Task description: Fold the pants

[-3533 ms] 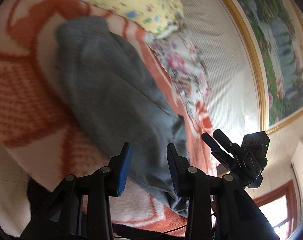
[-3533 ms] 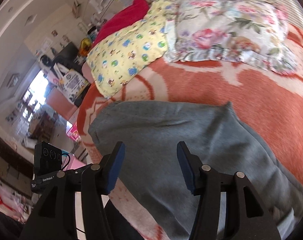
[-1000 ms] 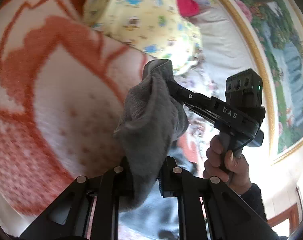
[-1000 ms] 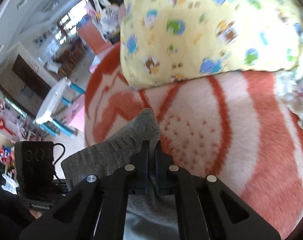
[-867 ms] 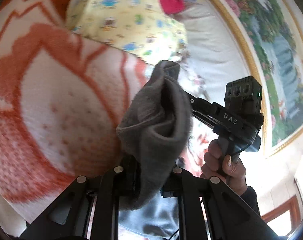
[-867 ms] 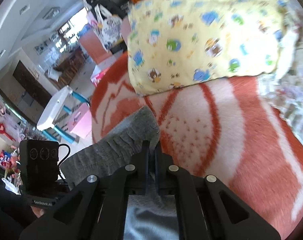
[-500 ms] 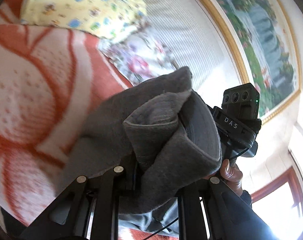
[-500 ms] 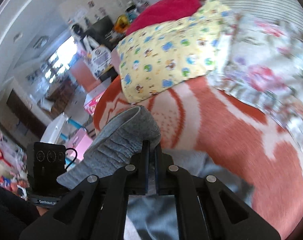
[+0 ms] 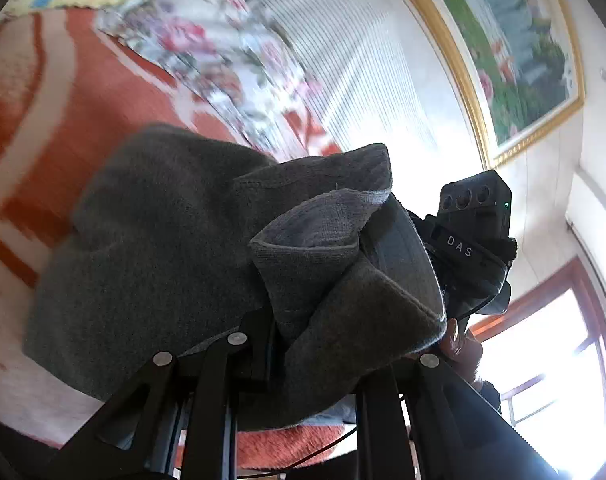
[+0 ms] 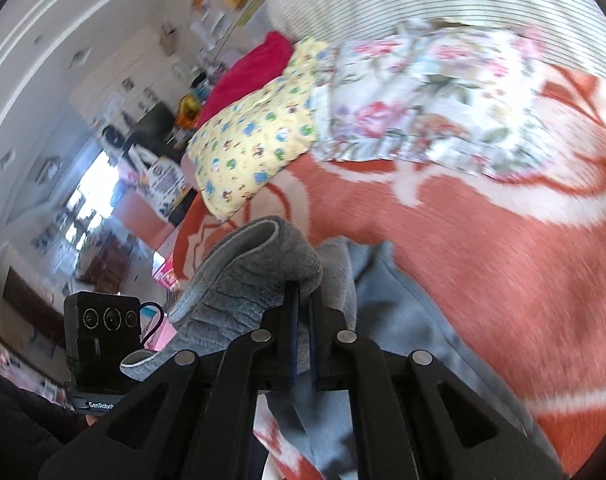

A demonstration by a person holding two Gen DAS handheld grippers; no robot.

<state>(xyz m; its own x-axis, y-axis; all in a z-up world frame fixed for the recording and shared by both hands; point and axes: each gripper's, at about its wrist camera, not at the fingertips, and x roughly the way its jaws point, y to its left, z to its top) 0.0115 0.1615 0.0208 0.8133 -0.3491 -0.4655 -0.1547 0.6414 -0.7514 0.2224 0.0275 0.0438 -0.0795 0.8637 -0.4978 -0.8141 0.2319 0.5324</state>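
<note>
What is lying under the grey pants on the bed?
The grey pants lie on an orange-and-white blanket, which shows around them. Whatever lies directly beneath the fabric is covered and cannot be seen.

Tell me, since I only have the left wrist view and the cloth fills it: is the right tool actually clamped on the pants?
Observer: Yes. In the right wrist view the right tool is shut on a ribbed grey edge of the pants, which loops up over its tips.
Operator: Is any of the garment on the bed?
Observer: Part of it lies on the orange blanket, right of that tool.
Operator: What is beyond it?
Observer: A yellow print pillow beside a floral pillow, with a red cushion behind the yellow one.
</note>
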